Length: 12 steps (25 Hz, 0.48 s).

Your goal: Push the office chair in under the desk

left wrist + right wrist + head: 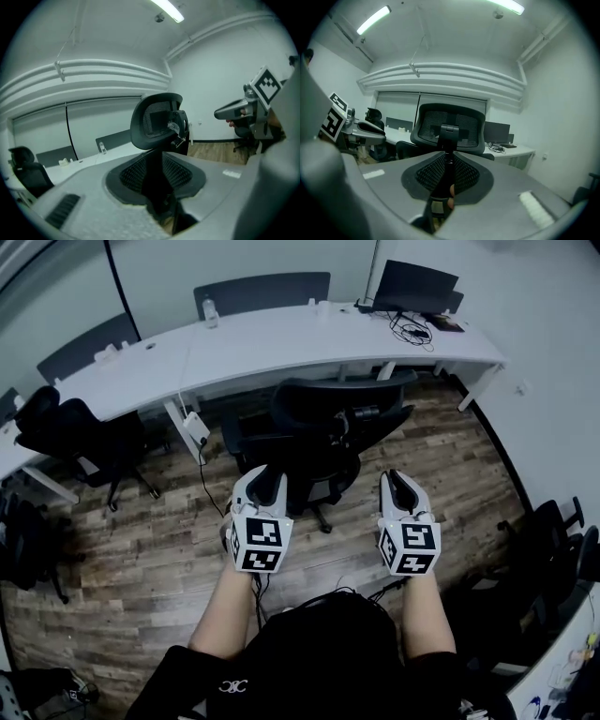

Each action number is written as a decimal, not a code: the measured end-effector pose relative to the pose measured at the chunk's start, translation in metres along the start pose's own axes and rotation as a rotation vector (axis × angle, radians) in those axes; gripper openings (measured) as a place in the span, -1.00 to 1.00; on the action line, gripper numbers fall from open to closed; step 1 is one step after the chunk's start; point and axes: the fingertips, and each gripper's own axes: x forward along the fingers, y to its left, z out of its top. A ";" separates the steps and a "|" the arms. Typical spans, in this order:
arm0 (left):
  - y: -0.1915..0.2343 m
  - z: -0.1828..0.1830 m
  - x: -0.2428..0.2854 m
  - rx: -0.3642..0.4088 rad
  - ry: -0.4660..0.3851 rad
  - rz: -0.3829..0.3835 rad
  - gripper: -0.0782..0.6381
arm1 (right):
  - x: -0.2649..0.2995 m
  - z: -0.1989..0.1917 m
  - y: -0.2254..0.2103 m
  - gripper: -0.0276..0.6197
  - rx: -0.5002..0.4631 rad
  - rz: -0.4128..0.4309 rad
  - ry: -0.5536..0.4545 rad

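The black mesh office chair [323, 427] stands on the wood floor in front of the long white desk [281, 338], with its back toward me. My left gripper [263, 474] points at the left side of the chair's back. My right gripper [397, 480] hovers just off its right side. The left gripper view shows the headrest [157, 119] a short way ahead of the left gripper [157, 183]. In the right gripper view the backrest [450, 126] sits straight ahead of the right gripper [446, 176]. Both pairs of jaws stand a narrow slit apart with nothing between them.
A second black chair [80, 437] stands at the left by the desk. On the desk are a dark monitor [412, 285], tangled cables [408, 332] and a bottle [210, 310]. A power strip [197, 427] hangs below the desk. More black chairs [553, 540] crowd the right edge.
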 end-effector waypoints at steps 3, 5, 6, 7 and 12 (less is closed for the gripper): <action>0.004 -0.006 0.016 0.108 0.041 0.000 -0.32 | 0.012 -0.001 -0.019 -0.64 -0.070 -0.017 0.010; 0.006 -0.011 0.028 0.166 0.070 0.001 -0.24 | 0.022 -0.004 -0.033 -0.55 -0.117 -0.016 0.018; 0.007 -0.013 0.034 0.194 0.082 0.002 -0.20 | 0.028 -0.006 -0.040 -0.52 -0.139 -0.010 0.021; 0.008 -0.014 0.041 0.222 0.094 0.003 -0.16 | 0.035 -0.007 -0.046 -0.48 -0.164 -0.001 0.023; 0.016 -0.029 0.080 0.336 0.210 0.006 0.12 | 0.082 -0.021 -0.084 -0.26 -0.390 0.023 0.067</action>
